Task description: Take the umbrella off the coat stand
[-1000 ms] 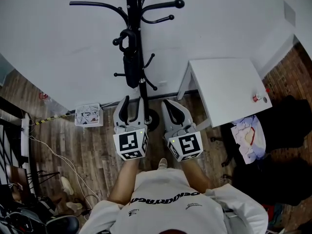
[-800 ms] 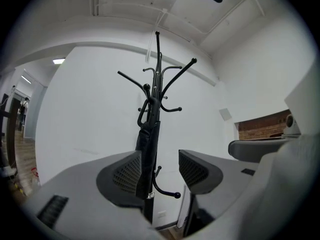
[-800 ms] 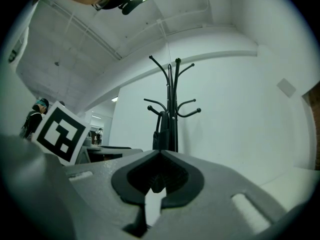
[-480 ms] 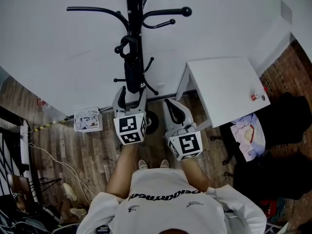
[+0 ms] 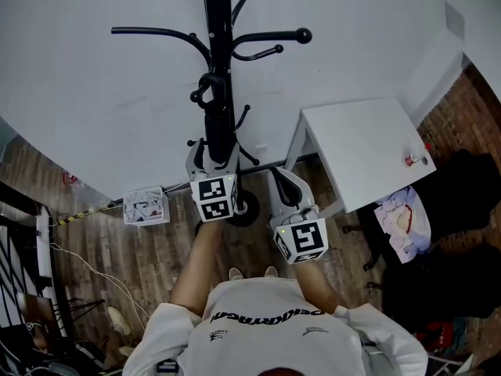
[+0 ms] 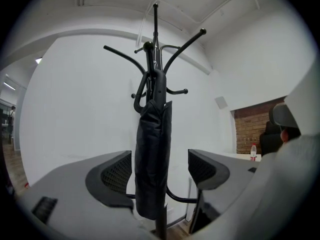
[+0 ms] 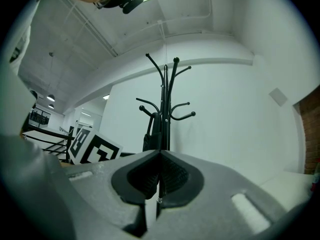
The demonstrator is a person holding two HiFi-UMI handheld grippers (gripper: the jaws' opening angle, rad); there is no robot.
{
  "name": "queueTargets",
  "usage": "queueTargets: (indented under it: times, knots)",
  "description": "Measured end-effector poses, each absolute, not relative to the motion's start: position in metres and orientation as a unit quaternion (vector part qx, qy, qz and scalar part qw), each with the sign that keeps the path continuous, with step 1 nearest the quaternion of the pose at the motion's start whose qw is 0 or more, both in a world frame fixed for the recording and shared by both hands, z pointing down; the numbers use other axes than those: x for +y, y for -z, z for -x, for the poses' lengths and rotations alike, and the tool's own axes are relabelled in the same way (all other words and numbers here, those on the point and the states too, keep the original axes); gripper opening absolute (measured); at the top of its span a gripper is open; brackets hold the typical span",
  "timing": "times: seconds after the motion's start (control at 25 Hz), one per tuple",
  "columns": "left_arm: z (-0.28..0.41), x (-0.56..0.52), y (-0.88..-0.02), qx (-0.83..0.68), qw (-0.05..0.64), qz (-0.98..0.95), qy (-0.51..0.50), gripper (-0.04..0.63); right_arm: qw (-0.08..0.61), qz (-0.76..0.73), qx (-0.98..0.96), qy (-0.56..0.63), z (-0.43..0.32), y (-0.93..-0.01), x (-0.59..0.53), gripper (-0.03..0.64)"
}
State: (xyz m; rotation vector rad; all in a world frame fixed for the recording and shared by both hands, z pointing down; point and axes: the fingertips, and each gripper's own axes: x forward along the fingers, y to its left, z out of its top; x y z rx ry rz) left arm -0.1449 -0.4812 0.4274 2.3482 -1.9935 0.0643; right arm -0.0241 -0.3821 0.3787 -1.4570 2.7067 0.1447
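Umbrella: does the left gripper have it yet? —J

Not yet. Left gripper jaws are opening, now wide. The umbrella sits between them but neither pad touches it. —M

What changed? —J

A second ago the left gripper sat back, level with the right gripper, jaws only partway open. Since then it has gone forward to the stand and now straddles the lower half of the umbrella. The right one hardly moved. Its jaws are together with nothing in them, and it hangs back to the right of the stand. —M

So the approach is done? —J

Looks like it. I'd say closing on the body comes next, then a lift. —M

Orientation? —J

Long axis is vertical, parallel to the pole and just beside it. It's folded in a black sleeve. The crook is at the top, over a low hook on the pole's left as the left gripper view shows it. The blunt end points at the floor. —M

Is it touching the pole? —J

Can't tell, as black on black merges in every view. It's probably resting against it. —M

Any risk? —J

The crook wraps the hook, so a straight pull back would likely snag. It needs to go up first. —M
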Motion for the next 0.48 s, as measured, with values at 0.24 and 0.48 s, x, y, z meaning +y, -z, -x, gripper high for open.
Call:
queueTargets:
  times: [0.24,0.48]
  knots:
    - [0.151,-0.507,-0.446,-0.648,0.039,-0.76,-0.023,0.344,0.033,0.487,0.871,-0.048,0.016,-0.385,-0.385,-0.003]
    - [0.149,-0.528,-0.466,-0.64,0.041,-0.766,-0.041,0.344,0.029,0.5,0.864,-0.046,0.005,-0.389,-0.388,-0.003]
